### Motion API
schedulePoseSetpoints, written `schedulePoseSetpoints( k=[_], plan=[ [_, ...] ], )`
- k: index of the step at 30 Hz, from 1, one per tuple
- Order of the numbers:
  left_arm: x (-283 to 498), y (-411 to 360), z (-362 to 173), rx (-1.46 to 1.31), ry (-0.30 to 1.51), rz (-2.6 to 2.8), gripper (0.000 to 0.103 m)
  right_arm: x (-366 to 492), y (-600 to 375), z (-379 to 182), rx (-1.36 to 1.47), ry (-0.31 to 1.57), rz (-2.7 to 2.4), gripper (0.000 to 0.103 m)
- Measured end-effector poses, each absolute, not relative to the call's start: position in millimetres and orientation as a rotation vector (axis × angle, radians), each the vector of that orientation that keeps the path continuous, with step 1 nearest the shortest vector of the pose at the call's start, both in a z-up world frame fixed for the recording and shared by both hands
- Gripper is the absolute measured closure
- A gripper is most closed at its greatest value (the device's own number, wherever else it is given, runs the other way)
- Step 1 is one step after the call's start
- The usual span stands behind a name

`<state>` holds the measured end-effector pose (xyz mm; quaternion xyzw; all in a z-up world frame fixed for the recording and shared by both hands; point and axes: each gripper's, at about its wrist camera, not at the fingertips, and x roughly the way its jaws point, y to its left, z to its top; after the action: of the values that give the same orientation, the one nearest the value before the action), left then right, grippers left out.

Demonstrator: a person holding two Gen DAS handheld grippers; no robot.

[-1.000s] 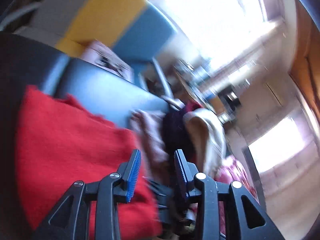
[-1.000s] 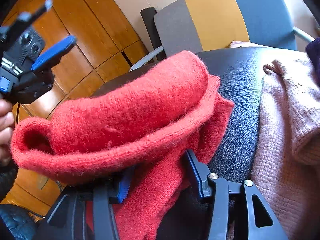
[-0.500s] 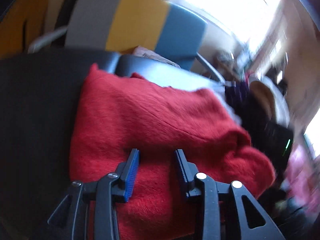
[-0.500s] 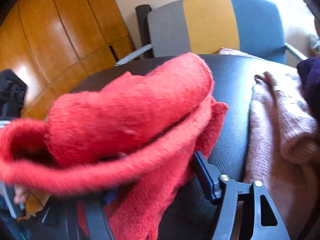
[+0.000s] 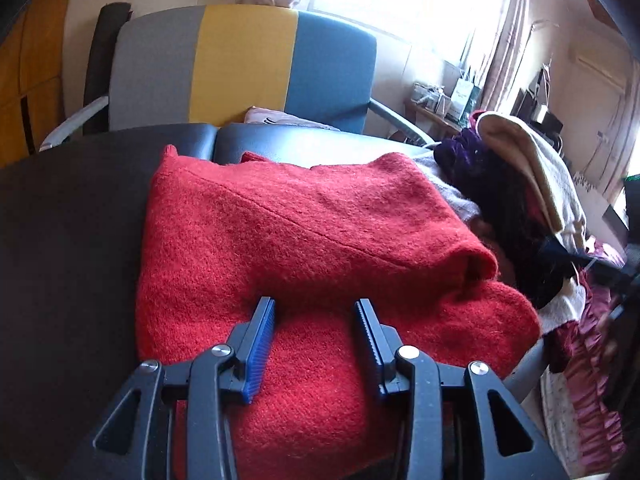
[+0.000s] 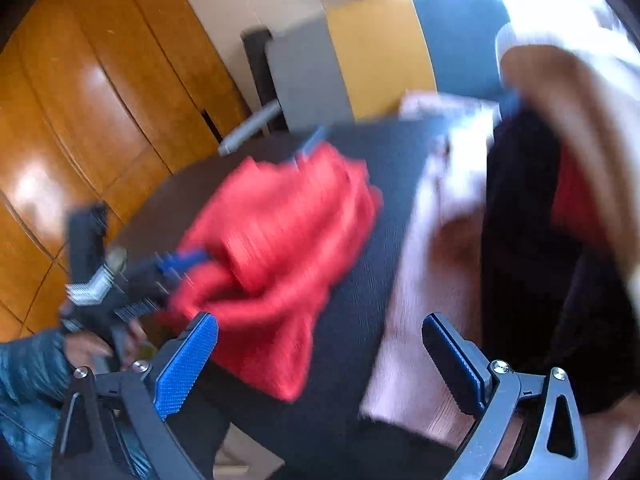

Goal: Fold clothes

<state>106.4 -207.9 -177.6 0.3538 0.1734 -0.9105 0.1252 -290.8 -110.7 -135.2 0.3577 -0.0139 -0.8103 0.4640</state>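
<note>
A red knit sweater (image 5: 300,232) lies folded in a thick bundle on the black padded tabletop (image 5: 60,240). My left gripper (image 5: 314,304) rests on its near part. Its jaws are opening, with red knit between and under the fingers and the pads not pressing on it. In the blurred right wrist view the same sweater (image 6: 280,232) lies below and left of my right gripper (image 6: 318,322). That gripper hangs above the table with its jaws spreading wide and nothing between them. The left gripper (image 6: 160,284) shows at the sweater's left edge.
A heap of clothes (image 5: 500,200), dark purple and cream, is piled right of the sweater, with a pink knit (image 6: 424,280) beside it. A grey, yellow and blue chair (image 5: 240,60) stands behind the table. Wooden cupboard doors (image 6: 80,100) fill the left. A blue sleeve (image 6: 32,368) is at lower left.
The right gripper has opened, let go of the red sweater and lifted away. The left gripper swung down onto the sweater, which now lies folded on the table.
</note>
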Motion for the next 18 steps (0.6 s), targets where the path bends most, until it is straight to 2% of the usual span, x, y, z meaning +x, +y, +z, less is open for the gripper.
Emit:
schedulePoseSetpoints(
  k=[3,5,8,12,18],
  plan=[
    [107,-211,-178,1.029,0.528,-2.66,0.062,-293,-105,-97,0.691,-0.226,-1.92,0.0],
    [108,-212,-178,1.026,0.54,-2.665,0.062,-305,-106,-92,0.668,-0.401,-1.84,0.0],
    [109,-214,-179,1.021,0.558,-2.672,0.062,-339,-121,-115,0.814,-0.628,-1.721,0.0],
    [110,-218,-179,1.014,0.576,-2.687,0.062,-375,-144,-171,1.033,-0.826,-1.541,0.0],
    [110,-221,-181,1.005,0.595,-2.709,0.062,-380,-163,-209,1.133,-0.88,-1.507,0.0]
  ],
)
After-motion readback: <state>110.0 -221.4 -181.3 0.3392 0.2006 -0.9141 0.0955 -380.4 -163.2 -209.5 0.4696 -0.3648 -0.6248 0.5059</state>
